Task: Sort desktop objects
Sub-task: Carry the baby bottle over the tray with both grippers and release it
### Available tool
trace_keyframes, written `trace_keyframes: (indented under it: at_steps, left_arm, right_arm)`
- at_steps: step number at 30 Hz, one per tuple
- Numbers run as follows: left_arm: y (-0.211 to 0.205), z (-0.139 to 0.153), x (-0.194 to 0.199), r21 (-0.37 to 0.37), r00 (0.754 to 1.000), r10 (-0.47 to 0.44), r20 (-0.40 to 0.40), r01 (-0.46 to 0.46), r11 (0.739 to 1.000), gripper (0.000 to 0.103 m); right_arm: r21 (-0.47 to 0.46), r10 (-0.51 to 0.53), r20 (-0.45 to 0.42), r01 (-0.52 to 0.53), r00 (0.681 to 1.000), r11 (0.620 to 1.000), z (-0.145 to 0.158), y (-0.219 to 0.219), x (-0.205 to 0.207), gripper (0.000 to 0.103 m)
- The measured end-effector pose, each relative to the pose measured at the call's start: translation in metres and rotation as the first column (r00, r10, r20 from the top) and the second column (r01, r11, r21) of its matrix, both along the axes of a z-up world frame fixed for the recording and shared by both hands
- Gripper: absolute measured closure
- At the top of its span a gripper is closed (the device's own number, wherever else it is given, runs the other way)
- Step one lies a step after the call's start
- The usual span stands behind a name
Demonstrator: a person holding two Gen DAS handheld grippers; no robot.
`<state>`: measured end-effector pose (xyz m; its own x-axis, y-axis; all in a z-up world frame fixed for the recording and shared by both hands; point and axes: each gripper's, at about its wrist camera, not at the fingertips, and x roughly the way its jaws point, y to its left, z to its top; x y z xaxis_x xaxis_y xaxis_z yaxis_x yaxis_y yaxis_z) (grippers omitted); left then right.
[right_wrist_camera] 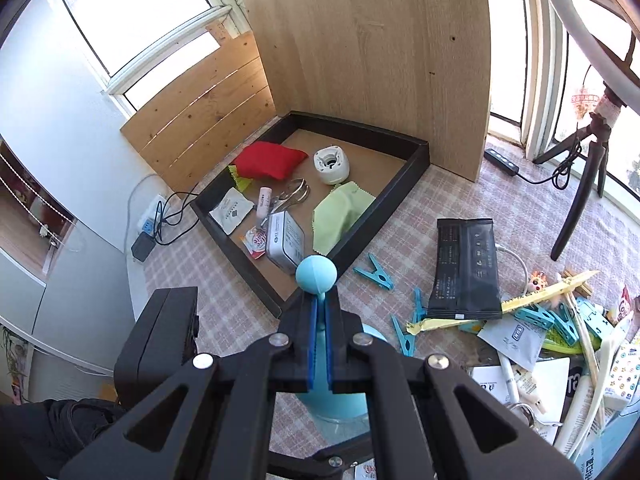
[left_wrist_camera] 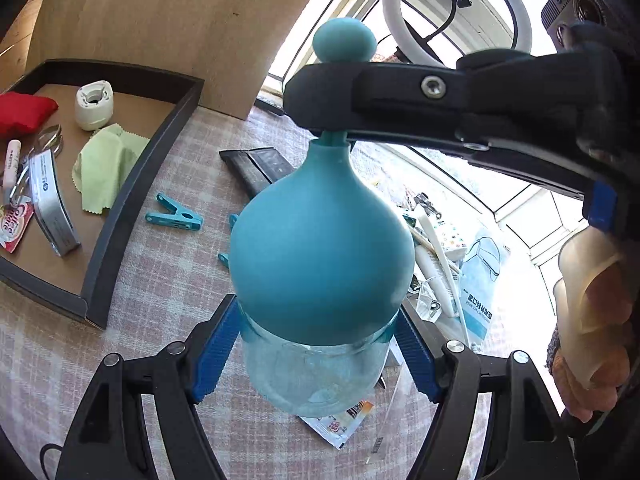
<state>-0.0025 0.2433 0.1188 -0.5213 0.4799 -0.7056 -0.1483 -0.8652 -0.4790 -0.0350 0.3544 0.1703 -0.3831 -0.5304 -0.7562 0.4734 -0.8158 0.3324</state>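
Both tongs [left_wrist_camera: 318,354] [right_wrist_camera: 320,344] clamp teal bottle [left_wrist_camera: 320,256], seemingly lifted

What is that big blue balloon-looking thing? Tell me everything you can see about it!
It is a blue bottle shaped like a pear: a matte rounded body, a see-through base at the bottom, a thin neck, and a round ball knob on top. It stands upright above the checked tablecloth. The left hand-held gripper squeezes its base from both sides, and the right hand-held gripper pinches the thin neck just under the knob.
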Motion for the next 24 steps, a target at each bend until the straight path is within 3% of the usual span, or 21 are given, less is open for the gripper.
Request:
trace_keyframes:
  at_steps: [12, 17, 24]
  left_arm:
    - [-0.109, 0.056, -0.019, -0.15, 0.994, 0.042, -0.103, -0.057, 0.987, 0.03]
    - [-0.164, 0.06, -0.051, -0.2, 0.992, 0.052, -0.119, -0.075, 0.977, 0.03]
    - [-0.222, 0.053, -0.114, -0.206, 0.991, 0.053, -0.124, -0.078, 0.975, 0.03]
  right_arm:
    - [-0.081, 0.056, -0.118, -0.066, 0.991, 0.995, 0.057, -0.104, -0.021, 0.1]
    - [-0.088, 0.061, -0.146, -0.074, 0.987, 0.993, 0.068, -0.158, -0.052, 0.1]
    - [-0.081, 0.033, -0.153, -0.046, 0.988, 0.996, 0.065, -0.21, -0.118, 0.1]
